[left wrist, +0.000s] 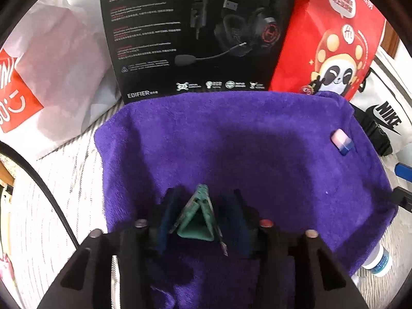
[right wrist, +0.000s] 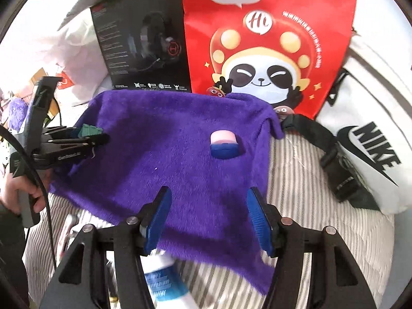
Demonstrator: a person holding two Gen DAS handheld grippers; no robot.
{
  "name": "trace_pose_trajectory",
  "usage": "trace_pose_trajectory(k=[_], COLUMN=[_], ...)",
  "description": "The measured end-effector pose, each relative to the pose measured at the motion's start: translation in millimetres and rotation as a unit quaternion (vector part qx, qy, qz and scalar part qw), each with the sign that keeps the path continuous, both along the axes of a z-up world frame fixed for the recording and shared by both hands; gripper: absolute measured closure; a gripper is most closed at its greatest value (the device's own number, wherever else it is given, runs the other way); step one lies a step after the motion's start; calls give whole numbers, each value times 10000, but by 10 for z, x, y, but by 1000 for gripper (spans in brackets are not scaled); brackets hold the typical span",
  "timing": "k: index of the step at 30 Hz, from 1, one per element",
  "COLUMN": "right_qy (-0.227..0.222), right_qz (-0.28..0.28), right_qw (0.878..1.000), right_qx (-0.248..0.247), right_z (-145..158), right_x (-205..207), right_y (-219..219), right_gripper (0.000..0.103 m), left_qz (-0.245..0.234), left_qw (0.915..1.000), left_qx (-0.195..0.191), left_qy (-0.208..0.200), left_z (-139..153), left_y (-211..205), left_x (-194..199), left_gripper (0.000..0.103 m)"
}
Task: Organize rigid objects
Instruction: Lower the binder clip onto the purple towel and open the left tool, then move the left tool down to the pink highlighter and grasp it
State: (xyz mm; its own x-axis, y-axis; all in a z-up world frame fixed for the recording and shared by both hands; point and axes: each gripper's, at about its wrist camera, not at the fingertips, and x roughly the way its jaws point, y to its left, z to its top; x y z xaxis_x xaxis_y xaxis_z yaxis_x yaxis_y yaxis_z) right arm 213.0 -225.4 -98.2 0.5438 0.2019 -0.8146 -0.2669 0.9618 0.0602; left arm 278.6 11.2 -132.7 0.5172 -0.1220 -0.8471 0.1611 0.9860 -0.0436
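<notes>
The left gripper (left wrist: 199, 221) is pinching a green clip (left wrist: 197, 216) between its pads, above the near part of the purple towel (left wrist: 231, 141); the clip's narrow tip is pointing forward along the fingers. The right gripper (right wrist: 209, 219) is hovering with jaws spread wide and nothing between them, while a pink-and-blue eraser (right wrist: 224, 145) is lying on the towel ahead, blue end nearest the camera.

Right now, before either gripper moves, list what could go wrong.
1. The left gripper pinches the green clip near one end only; it could twist or slip out.
2. The purple towel is soft and rumpled, so a released clip may tip or snag in the pile.
3. The open right gripper hangs above the towel's near edge; reaching for the pink-and-blue eraser could drag the towel.
</notes>
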Motion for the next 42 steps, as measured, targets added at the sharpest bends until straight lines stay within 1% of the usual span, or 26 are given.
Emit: trace_pose_trajectory(k=[1,5,6,9,12,15,17,20,23,29,34,39,41,42], right_qy=[-27,-97,-111,-136,-170,-210,-231,-238,-230,-246,-326,-301,-265,-258], right_qz=[-4,-59,-71,-83,-104,-52,-55,-66,-85,-196,-303,-369,-408,-411], right_qw=[10000,9999,9999,9998,9997,9996,9996,9995,9993,9988,9986,9982,9981,9981], right_qx=[-4,20,44,78,133,164,121,197,264,373,282,375,389,391], right_z=[24,140,158,208,238,268,277,283,276,277,282,226,181,166], right_x=[-35,-261,-303,-448,-567,-715,-806,-936,-1035,-1255,-1418,-1529,-1562,-1575], right_y=[-19,-78,-71,-44,-5,45,80,109,115,63,-4,-92,-116,-116], right_gripper=[43,42,42,42,42,42,42,42,42,42,42,42,42,42], left_qz=[-10,-27,-11,9,43,-25,-29,-12,12,141,132,128,115,108], left_qw=[10000,9998,9999,9999,9999,9999,9998,9998,9998,9989,9977,9981,9987,9990], left_qx=[21,202,163,-130,-94,-92,-45,-7,-54,-438,-652,-557,-428,-376], left_qy=[-14,-68,-42,43,1,-85,-165,-211,-199,4,117,214,240,222], left_z=[-4,-25,-19,23,120,245,337,441,501,397,262,98,36,23], left_y=[-29,-114,-115,-69,-14,42,84,104,146,253,237,168,113,95], left_x=[-22,-121,-156,-263,-403,-549,-684,-870,-1107,-1424,-1611,-1696,-1691,-1687], left_gripper=[52,49,49,49,49,46,46,46,45,45,45,45,45,43])
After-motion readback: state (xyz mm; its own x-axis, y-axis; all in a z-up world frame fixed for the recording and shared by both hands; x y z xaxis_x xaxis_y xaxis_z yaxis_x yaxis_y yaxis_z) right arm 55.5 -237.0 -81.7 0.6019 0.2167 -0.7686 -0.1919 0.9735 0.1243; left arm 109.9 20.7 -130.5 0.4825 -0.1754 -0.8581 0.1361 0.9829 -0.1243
